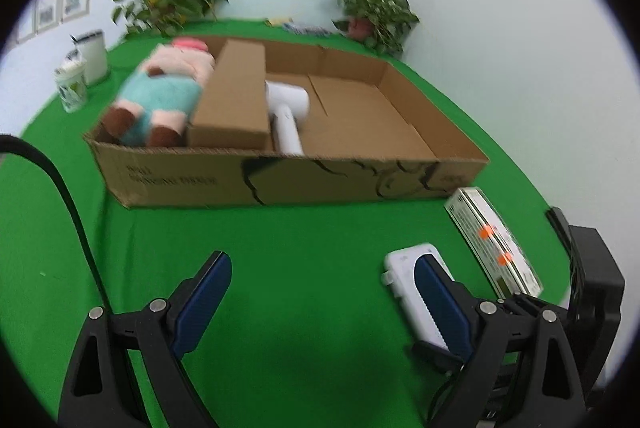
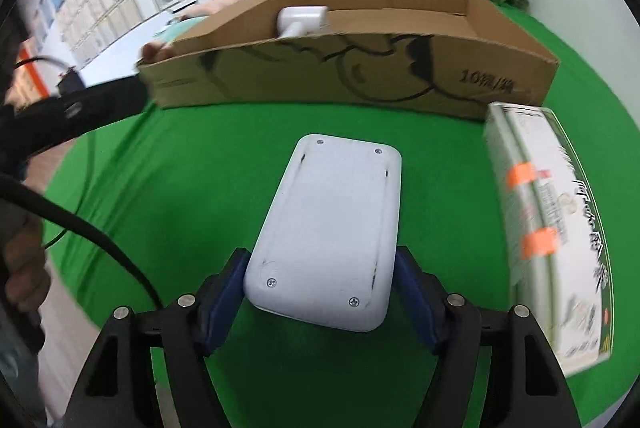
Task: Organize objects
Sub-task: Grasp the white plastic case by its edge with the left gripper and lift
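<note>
A white, flat plastic device (image 2: pixel 332 228) with screws at its corners lies lengthways between the jaws of my right gripper (image 2: pixel 320 252). Both blue pads (image 2: pixel 224 288) press on the sides of its near end. It shows again as the white device (image 1: pixel 404 276) in the left wrist view, partly hidden behind a finger. My left gripper (image 1: pixel 322 260) hangs open over bare green cloth with nothing between its fingers. Beyond stands a low cardboard box (image 1: pixel 304 180) holding a plush toy (image 1: pixel 160 96), a brown carton (image 1: pixel 236 96) and a white hair dryer (image 1: pixel 288 108).
A flat white-and-green packet (image 2: pixel 548 228) with orange tape lies right of the device, near the table edge. A white canister (image 1: pixel 94 56) and a cup (image 1: pixel 72 84) stand at the far left. Two potted plants (image 1: pixel 372 12) line the back wall. Black cables (image 2: pixel 80 224) trail at the left.
</note>
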`<act>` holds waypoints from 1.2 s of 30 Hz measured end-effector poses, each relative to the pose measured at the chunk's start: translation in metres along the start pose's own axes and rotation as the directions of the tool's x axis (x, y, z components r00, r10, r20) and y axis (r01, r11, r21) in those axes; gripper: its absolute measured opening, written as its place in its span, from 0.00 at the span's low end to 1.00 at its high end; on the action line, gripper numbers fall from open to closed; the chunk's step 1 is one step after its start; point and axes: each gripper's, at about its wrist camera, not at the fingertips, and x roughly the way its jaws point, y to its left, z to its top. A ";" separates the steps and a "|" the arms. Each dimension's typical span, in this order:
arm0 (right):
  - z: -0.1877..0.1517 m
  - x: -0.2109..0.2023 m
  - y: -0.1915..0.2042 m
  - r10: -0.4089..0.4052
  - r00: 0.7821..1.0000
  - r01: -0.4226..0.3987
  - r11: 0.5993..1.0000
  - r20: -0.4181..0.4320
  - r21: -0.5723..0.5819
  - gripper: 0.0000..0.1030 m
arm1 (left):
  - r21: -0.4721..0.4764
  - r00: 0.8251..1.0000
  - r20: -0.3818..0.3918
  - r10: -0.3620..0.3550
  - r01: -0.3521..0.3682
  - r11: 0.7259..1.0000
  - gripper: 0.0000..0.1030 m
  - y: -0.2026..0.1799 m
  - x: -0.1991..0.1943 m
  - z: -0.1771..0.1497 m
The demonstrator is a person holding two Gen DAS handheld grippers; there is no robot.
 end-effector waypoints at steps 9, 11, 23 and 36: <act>-0.010 -0.013 0.005 -0.006 0.998 0.007 1.000 0.066 -0.016 0.99 | -0.187 0.930 -0.192 -0.314 0.280 0.942 0.89 0.002 0.049 -0.010; -0.010 -0.014 0.009 -0.016 0.997 0.018 0.999 0.069 -0.032 0.99 | -0.206 0.908 -0.203 -0.365 0.325 0.923 0.89 -0.002 0.055 -0.011; -0.013 -0.005 0.024 -0.030 0.997 0.036 0.996 0.067 -0.086 0.80 | -0.246 0.862 -0.262 -0.434 0.375 0.894 0.65 -0.014 0.077 -0.024; -0.014 -0.009 0.014 -0.030 0.995 0.032 0.999 0.095 -0.018 0.66 | -0.251 0.866 -0.276 -0.417 0.354 0.901 0.33 -0.019 0.080 -0.034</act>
